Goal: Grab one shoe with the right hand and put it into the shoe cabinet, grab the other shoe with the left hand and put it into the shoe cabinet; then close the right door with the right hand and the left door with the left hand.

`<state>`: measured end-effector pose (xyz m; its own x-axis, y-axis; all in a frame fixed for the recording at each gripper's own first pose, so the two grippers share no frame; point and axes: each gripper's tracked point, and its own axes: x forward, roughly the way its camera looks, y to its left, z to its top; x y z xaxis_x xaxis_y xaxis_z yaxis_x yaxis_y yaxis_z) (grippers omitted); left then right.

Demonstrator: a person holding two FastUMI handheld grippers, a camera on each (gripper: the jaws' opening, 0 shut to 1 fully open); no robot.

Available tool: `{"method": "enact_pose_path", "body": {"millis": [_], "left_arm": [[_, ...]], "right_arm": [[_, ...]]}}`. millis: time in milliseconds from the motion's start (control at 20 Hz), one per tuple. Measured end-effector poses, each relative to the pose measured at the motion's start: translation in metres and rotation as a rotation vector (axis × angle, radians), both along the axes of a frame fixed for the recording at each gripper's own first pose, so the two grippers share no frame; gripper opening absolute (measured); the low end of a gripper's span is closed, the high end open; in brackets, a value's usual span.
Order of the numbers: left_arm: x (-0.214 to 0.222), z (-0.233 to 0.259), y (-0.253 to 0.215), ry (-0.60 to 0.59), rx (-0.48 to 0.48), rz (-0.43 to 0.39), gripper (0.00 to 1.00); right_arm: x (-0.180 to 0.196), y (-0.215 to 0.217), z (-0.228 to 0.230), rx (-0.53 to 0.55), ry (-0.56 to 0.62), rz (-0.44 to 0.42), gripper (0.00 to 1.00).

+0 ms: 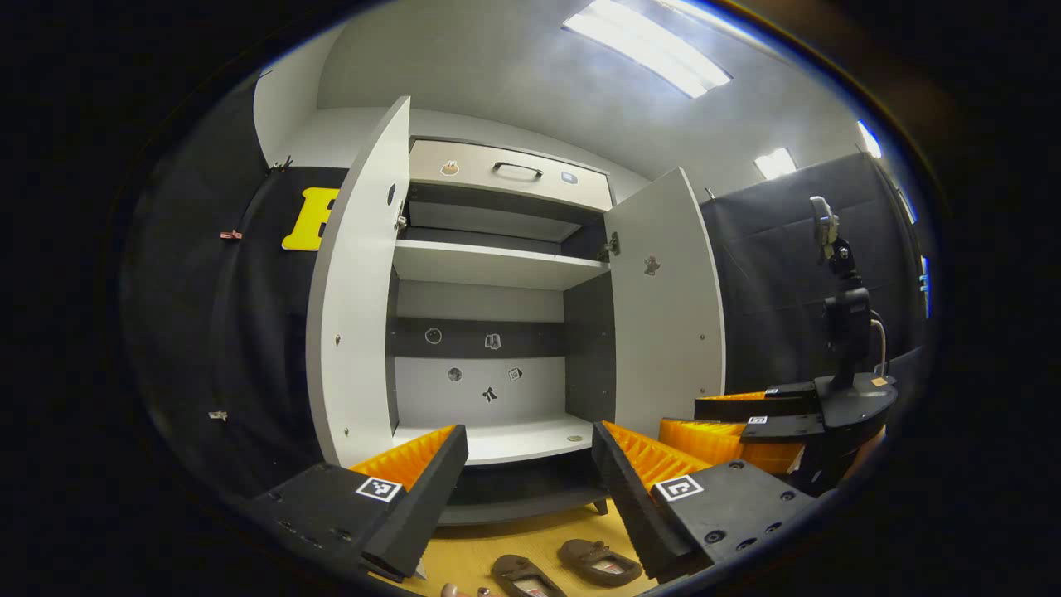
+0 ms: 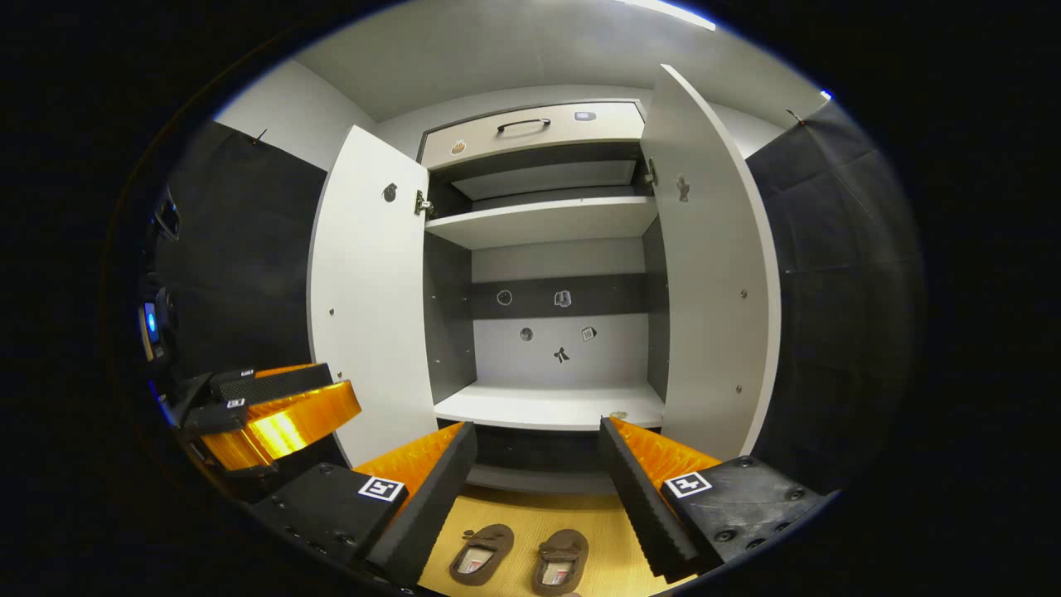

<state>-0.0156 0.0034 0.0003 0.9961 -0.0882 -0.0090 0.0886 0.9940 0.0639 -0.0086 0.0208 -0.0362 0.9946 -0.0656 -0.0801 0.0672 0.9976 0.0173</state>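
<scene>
- Brown, both shoes lie side by side on the wooden floor [image 2: 530,514], just below and ahead of my right gripper [image 2: 537,464]: the left shoe [image 2: 482,553] and the right shoe [image 2: 562,560], toes towards the shoe cabinet [image 2: 547,249].
- I see my right gripper spread wide and pinching nothing; my left gripper [image 1: 530,464] is spread too and empty, and the pair shows low between its fingers.
- The cabinet stands straight ahead of both grippers with the left door [image 2: 373,290] and the right door [image 2: 713,274] swung fully open.
- Inside, the lower shelf [image 2: 551,406] holds no shoe, just a small round thing at its front edge that I cannot identify; the upper shelf [image 2: 543,222] looks bare, and the drawer [image 2: 530,128] on top is closed.
- My worry: the shoes lie so close together that dropping onto one may nudge or catch the other.
- A flat, low shoe could slip from a shallow pinch on the lift.
- The open doors flank my path; a wide swing could knock one.
</scene>
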Motion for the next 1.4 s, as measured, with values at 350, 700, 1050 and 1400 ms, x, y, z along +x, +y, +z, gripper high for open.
{"method": "enact_pose_path", "body": {"millis": [350, 700, 1050, 1400], "left_arm": [[-0.002, -0.009, 0.030, 0.021, 0.027, 0.055, 0.95], [0.003, -0.027, 0.044, 0.044, 0.012, 0.104, 0.95], [0.011, -0.058, 0.048, 0.083, 0.011, 0.132, 0.95], [0.014, -0.085, 0.044, 0.106, 0.026, 0.128, 0.95]], "right_arm": [[0.000, 0.014, -0.099, 0.025, 0.183, 0.008, 0.98], [-0.002, 0.006, -0.207, 0.102, 0.366, -0.005, 0.99], [-0.012, -0.009, -0.307, 0.170, 0.545, -0.040, 0.96], [-0.004, -0.023, -0.398, 0.189, 0.672, -0.086, 0.80]]}}
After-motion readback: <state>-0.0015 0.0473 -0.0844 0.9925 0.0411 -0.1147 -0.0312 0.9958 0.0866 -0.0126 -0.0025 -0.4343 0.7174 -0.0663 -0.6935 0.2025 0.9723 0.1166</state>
